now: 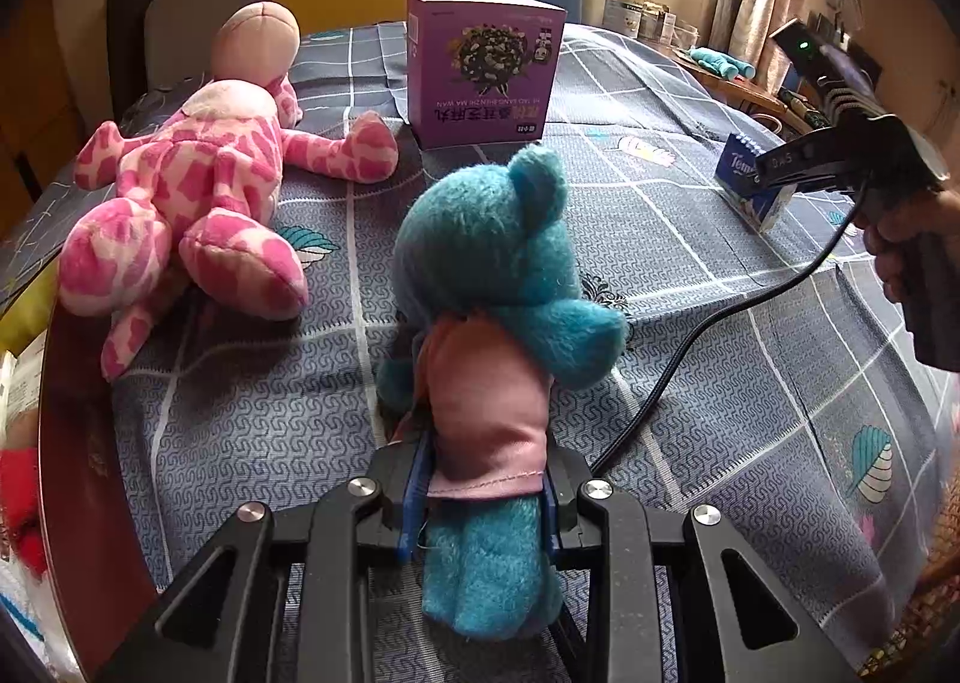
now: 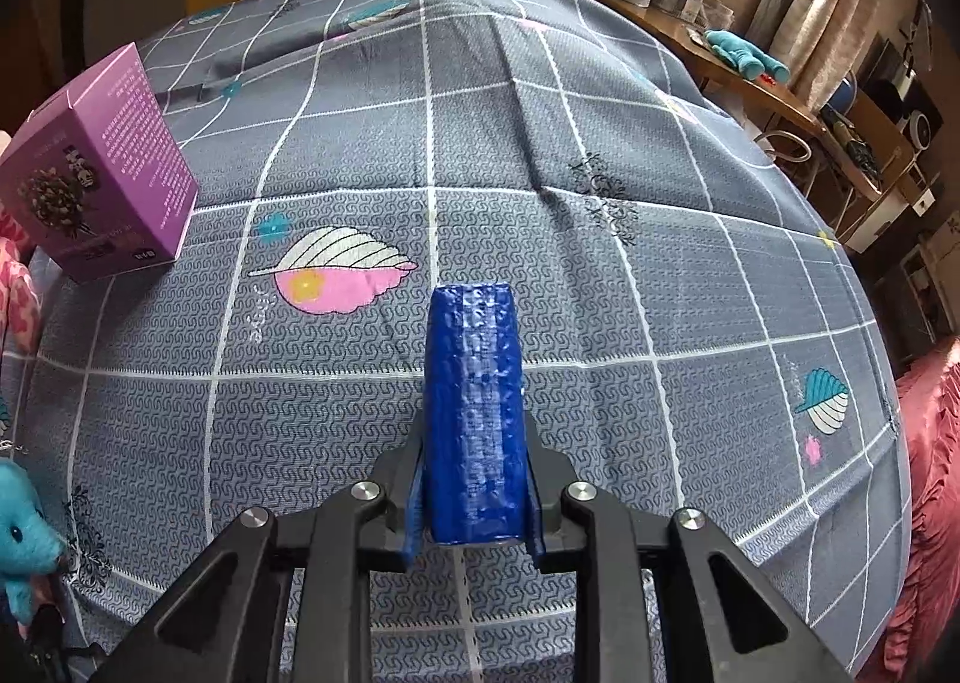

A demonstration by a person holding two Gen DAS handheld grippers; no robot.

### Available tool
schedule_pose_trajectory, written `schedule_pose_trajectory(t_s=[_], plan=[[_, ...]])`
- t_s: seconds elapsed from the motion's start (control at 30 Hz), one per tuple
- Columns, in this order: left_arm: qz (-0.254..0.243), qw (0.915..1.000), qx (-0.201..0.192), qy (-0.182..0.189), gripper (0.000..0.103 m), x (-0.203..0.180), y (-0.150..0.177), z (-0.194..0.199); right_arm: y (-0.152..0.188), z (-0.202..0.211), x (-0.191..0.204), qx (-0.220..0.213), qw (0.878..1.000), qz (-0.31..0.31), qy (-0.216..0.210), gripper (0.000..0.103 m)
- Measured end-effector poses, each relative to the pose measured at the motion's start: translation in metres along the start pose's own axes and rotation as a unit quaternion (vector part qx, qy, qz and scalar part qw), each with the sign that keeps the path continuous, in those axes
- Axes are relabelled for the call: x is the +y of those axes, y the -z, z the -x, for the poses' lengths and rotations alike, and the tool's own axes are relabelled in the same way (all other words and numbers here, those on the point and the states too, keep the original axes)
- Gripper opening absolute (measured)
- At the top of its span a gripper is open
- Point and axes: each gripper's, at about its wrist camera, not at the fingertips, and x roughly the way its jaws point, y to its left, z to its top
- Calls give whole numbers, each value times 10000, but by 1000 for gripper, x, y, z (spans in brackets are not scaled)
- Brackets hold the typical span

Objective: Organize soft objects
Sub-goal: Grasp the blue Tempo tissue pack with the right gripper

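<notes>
1. The pink-patterned plush giraffe (image 1: pixel 192 191) lies at ten o'clock on the grey checked bedsheet (image 1: pixel 690 275).
2. Your left gripper (image 1: pixel 486 494) clamps the blue plush bear in a pink shirt (image 1: pixel 498 335).
3. Your right gripper (image 2: pixel 474 509) squeezes the blue tissue pack (image 2: pixel 474 413).

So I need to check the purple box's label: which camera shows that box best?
The left wrist view: the purple box stands upright near the middle with its printed front facing the camera, unobstructed. In the right wrist view the box sits at the left edge, tilted by the lens, showing mostly its text side.
</notes>
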Motion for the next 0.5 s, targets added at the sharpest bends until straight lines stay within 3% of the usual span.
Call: schedule_pose_trajectory(t_s=[0.13,0.23,0.3,0.43,0.5], plan=[[-2,10000,-22,-31,30,-1,1,0,14,39,6,-259,9986,-31,-457,24],[26,10000,-50,-46,30,-2,1,1,35,57,16,-54,9925,-79,-1222,24],[3,9999,-68,-78,28,-2,1,3,51,58,29,145,9890,-61,-1469,24],[80,9999,-89,-100,24,0,-2,12,75,40,59,536,9898,410,-1252,24],[140,9998,-140,-75,23,2,-3,20,78,37,67,490,9909,663,-1068,24]])
